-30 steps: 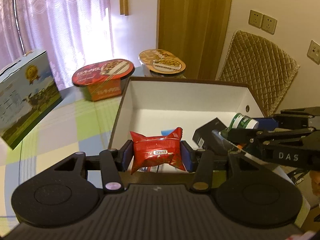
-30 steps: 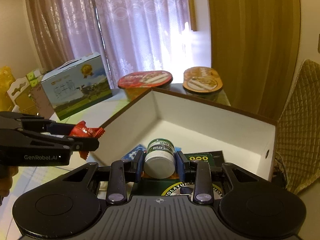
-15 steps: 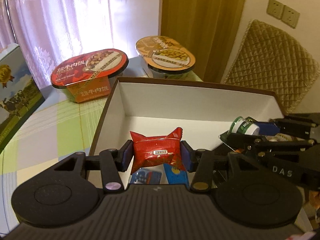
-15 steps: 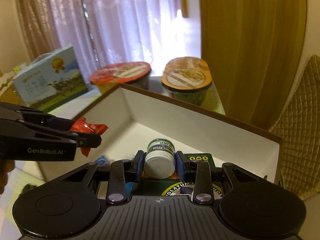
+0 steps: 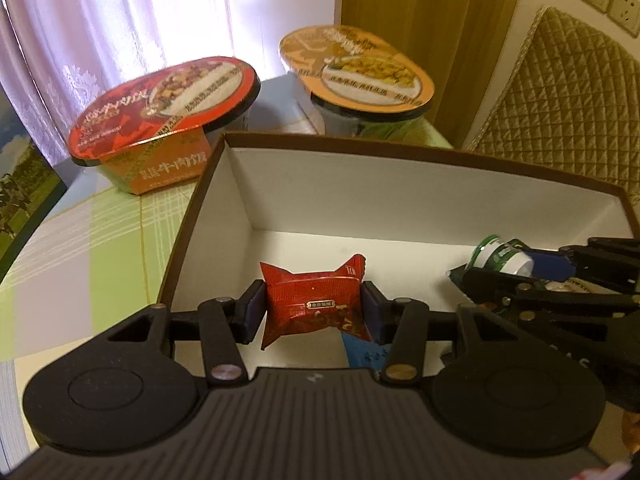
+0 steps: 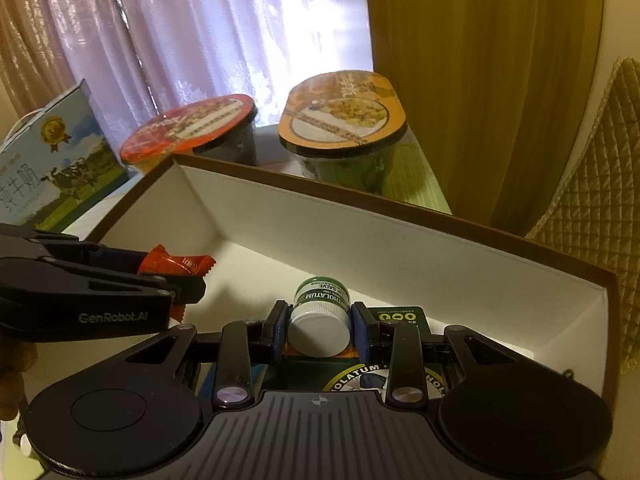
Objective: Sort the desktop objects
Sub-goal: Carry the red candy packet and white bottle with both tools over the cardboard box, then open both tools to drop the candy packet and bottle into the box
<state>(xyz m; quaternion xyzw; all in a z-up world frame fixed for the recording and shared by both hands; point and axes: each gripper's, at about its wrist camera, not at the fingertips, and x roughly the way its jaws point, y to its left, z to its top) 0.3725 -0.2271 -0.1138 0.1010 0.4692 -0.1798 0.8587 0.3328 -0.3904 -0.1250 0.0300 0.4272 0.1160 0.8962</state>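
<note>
Both my grippers moved deeper over white box [image 5: 420,184]. Left gripper [image 5: 314,312] clenched on red snack packet [image 5: 316,304]; right gripper [image 6: 318,330] grasping salve jar [image 6: 318,316]. Drop-off next, I judge.

You can read "GenRobot.AI" on the left gripper [image 6: 188,280], and "LIP SALVE" on the small jar [image 6: 319,318].

A home; lace curtains [image 6: 192,40], quilted chair [image 5: 560,100], checked tablecloth [image 5: 100,248]
</note>
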